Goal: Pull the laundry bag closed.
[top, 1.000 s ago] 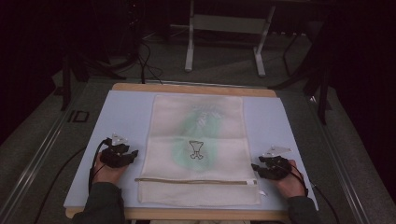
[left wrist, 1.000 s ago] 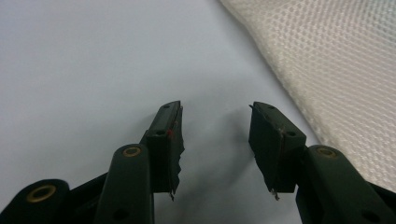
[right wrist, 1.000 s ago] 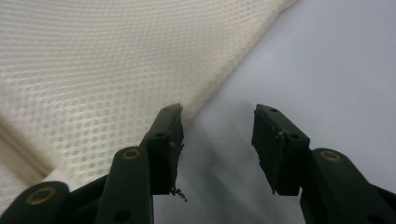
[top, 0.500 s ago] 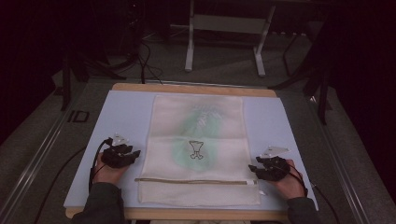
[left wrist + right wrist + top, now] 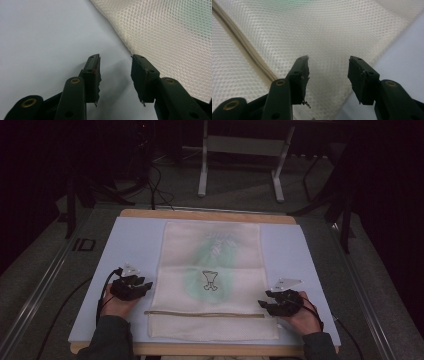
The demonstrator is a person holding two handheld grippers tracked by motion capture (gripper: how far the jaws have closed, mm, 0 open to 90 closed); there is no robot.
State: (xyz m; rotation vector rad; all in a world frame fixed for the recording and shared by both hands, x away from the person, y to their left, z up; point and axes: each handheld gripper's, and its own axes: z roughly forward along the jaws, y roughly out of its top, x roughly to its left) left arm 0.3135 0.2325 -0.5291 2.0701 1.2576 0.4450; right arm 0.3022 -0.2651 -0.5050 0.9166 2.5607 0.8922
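Jaws of two grippers, left gripper (image 5: 145, 285) and right gripper (image 5: 263, 304), gape empty beside one mesh bag (image 5: 210, 265), the right's just widened.

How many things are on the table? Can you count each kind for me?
Mesh bag with a zipper and green print: 1
Light blue mat under it: 1
Black grippers, left gripper and right gripper, both open beside the bag: 2
Total: 4

The left gripper (image 5: 115, 67) holds its black jaws apart (nothing between them) over the pale blue tabletop (image 5: 45, 37); a cream mesh fabric bag (image 5: 170, 32) lies just right.
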